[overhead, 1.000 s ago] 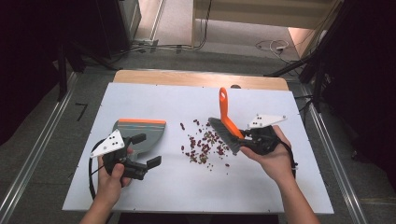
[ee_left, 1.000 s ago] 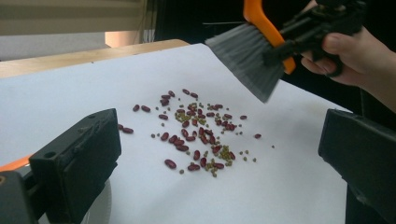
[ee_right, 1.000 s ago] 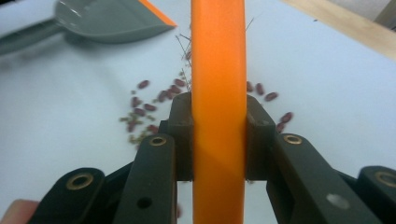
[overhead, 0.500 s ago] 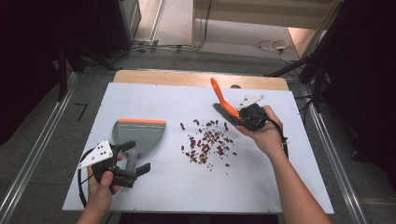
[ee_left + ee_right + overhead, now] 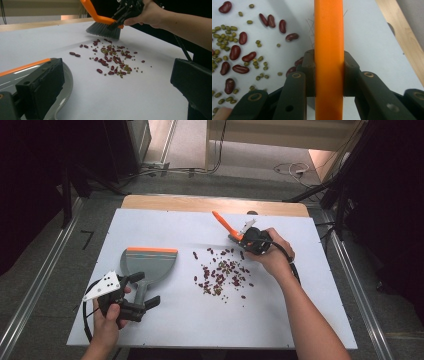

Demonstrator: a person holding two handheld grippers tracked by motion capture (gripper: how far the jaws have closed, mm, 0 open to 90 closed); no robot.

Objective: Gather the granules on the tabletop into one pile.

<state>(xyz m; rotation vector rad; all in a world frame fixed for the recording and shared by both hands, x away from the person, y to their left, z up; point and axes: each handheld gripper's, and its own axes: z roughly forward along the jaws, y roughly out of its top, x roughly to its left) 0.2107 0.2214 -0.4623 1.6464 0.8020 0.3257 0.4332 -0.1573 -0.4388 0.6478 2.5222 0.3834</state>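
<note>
The right gripper (image 5: 246,239) is clamped on the orange brush (image 5: 103,25) handle, bristles at the far edge of the scattered beans (image 5: 222,273). The left gripper (image 5: 142,292) has its jaws spread apart around the grey dustpan (image 5: 149,265) handle. No readable writing anywhere.

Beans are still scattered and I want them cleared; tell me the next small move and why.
Probably draw the brush toward the dustpan. The right tongs grip its orange handle, with its bristles at the far edge of the beans. The dustpan's orange lip faces away, so the left tongs, open beside its handle, likely must turn it first.
</note>
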